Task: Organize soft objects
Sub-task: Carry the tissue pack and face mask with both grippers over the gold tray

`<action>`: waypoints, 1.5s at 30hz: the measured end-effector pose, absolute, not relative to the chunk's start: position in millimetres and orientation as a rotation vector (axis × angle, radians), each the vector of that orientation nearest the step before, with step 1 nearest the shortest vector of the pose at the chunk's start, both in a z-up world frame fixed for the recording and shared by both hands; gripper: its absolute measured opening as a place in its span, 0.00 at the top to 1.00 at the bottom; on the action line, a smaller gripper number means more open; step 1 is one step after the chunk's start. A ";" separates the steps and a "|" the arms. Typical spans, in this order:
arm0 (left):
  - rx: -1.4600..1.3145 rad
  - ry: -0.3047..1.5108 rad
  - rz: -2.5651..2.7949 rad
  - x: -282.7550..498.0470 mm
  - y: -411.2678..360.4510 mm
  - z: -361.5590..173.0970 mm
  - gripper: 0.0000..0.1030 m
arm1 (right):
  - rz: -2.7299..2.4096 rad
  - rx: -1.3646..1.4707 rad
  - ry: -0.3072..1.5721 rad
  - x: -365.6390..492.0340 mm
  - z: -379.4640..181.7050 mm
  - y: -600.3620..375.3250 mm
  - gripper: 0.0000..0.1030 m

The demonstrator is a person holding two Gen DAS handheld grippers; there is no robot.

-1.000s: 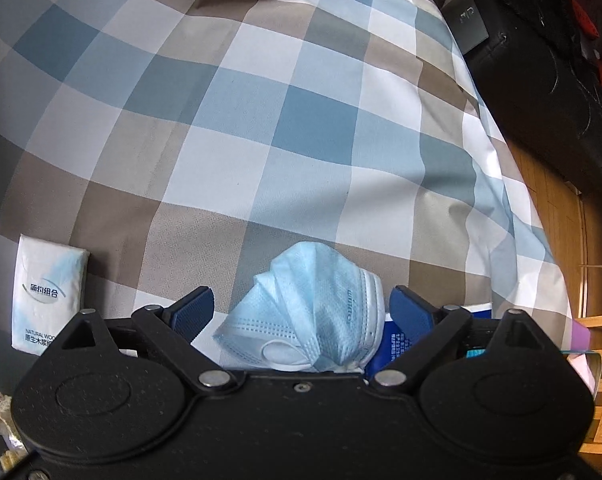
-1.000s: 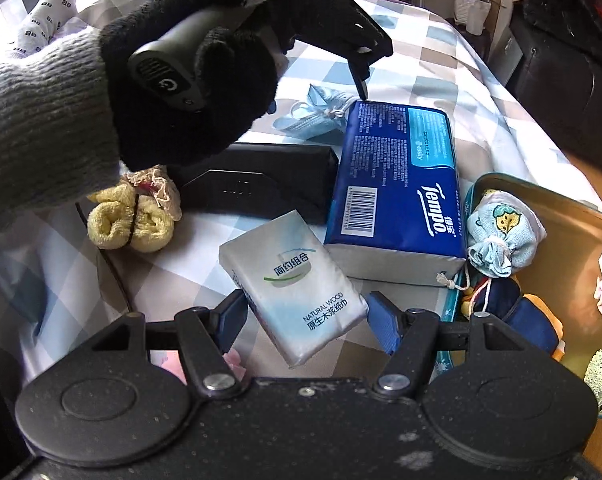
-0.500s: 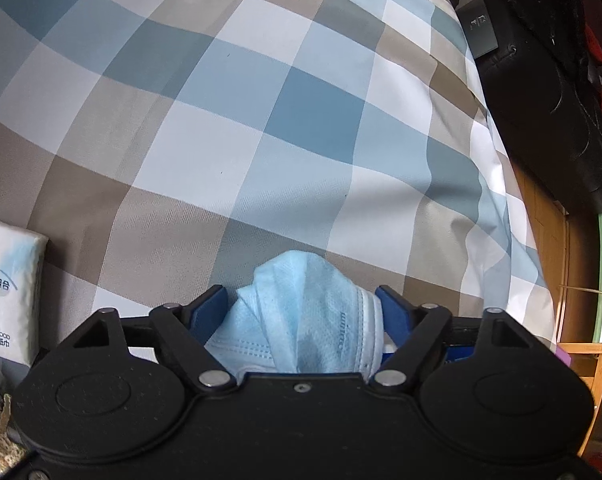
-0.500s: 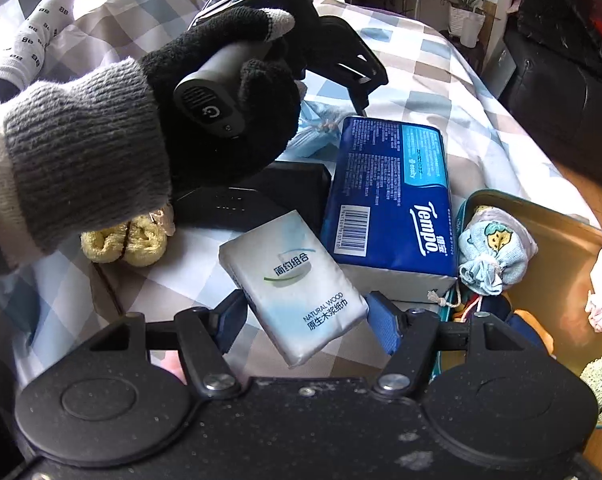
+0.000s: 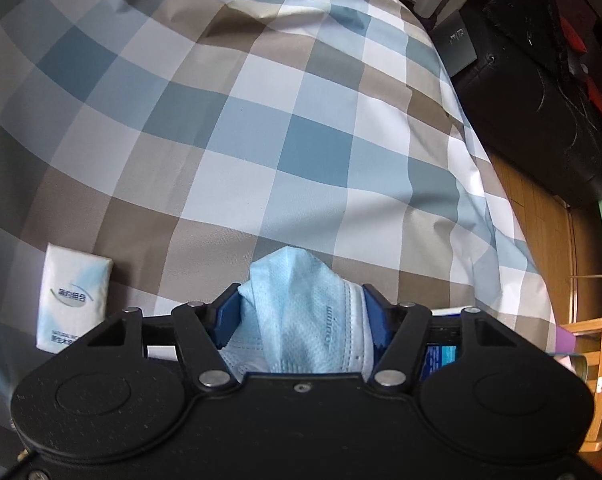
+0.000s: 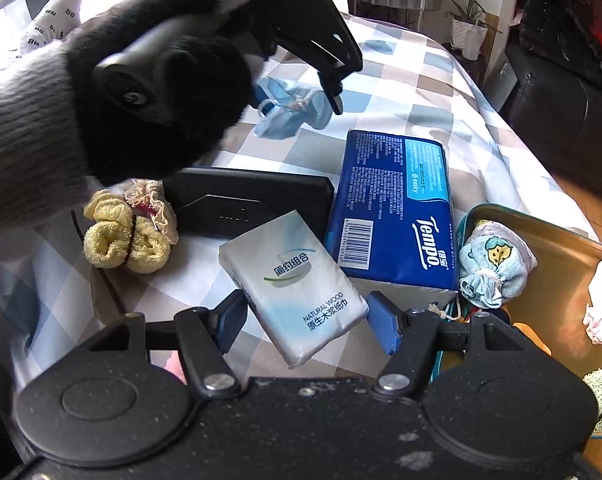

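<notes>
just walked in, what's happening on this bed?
A person with a handheld gripper in each hand is sorting soft items on a checked bedspread. The left gripper has just been closing and now pinches a crumpled blue face mask, lifted clear of the cover. The right gripper hangs over a small white tissue pack, jaws either side of it, not pressing. A blue Tempo tissue pack, yellow rolled socks and a tin already holding a few soft items sit nearby.

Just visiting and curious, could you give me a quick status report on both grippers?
Left gripper just closed on the blue face mask. Right gripper straddles the white tissue pack, not squeezing. Nothing blocking.
</notes>
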State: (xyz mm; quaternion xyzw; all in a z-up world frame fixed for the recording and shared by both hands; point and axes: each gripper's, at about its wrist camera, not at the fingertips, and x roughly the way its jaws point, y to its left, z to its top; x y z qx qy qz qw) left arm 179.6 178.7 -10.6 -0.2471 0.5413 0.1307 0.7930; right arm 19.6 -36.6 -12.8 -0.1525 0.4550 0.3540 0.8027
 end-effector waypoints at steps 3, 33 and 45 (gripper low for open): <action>-0.448 1.155 0.268 165.7 165.6 4.6 0.43 | 0.758 -0.328 0.967 18.9 -11.8 -38.6 0.36; -0.113 0.984 -0.106 156.2 -26.2 108.9 0.43 | 0.558 -0.121 0.994 77.4 13.8 -153.4 0.36; -0.136 1.051 -0.146 171.5 -56.7 79.7 0.43 | 0.118 0.165 0.965 150.0 34.7 -285.5 0.36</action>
